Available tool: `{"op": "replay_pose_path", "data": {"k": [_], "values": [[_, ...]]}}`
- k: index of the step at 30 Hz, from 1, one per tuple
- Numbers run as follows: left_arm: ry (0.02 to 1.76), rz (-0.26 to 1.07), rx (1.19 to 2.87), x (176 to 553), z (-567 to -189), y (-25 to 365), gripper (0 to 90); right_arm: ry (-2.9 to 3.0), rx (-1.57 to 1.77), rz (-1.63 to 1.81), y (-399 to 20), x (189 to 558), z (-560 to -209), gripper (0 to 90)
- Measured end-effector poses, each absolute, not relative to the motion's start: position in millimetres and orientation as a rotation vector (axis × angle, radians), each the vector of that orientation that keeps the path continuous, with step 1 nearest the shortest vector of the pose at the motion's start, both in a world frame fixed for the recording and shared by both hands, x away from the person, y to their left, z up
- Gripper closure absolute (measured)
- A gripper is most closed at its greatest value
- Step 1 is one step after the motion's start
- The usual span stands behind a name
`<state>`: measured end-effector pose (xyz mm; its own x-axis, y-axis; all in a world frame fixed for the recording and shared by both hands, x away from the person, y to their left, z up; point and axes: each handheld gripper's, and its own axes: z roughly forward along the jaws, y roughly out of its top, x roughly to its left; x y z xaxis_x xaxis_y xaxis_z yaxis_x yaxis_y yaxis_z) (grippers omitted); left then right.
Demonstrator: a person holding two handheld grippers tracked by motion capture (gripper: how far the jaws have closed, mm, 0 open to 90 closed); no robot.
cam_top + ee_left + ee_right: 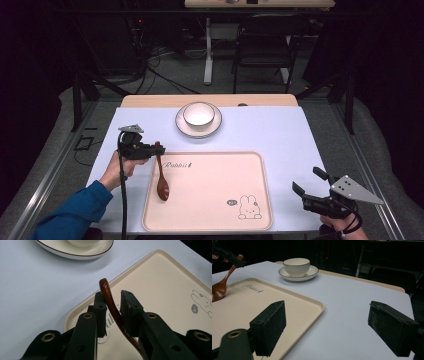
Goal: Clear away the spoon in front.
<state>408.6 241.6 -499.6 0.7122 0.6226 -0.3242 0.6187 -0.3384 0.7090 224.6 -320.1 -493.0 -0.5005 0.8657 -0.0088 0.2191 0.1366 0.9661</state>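
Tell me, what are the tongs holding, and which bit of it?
The left tongs hold a brown wooden spoon near the top of its handle, with its bowl resting on the tray. The right tongs are open and hold nothing.

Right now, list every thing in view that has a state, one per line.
Left claw: shut on the wooden spoon's handle.
Right claw: open, holding nothing, above the table.
Wooden spoon: tilted, bowl end down on the tray, handle raised.
Tray: flat on the table.
Bowl: upright on its saucer, looks empty.
Saucer: flat on the table beyond the tray.
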Motion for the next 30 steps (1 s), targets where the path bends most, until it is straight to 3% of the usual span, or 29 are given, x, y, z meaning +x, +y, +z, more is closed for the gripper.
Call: {"op": "replay_pose_path", "data": {"k": [30], "values": [[1.080, 0.019, 2.176, 410.3, -539.5, 229.7, 68.7, 1.821, 1.040, 1.389, -319.8, 224.7, -493.0, 14.0]]}}
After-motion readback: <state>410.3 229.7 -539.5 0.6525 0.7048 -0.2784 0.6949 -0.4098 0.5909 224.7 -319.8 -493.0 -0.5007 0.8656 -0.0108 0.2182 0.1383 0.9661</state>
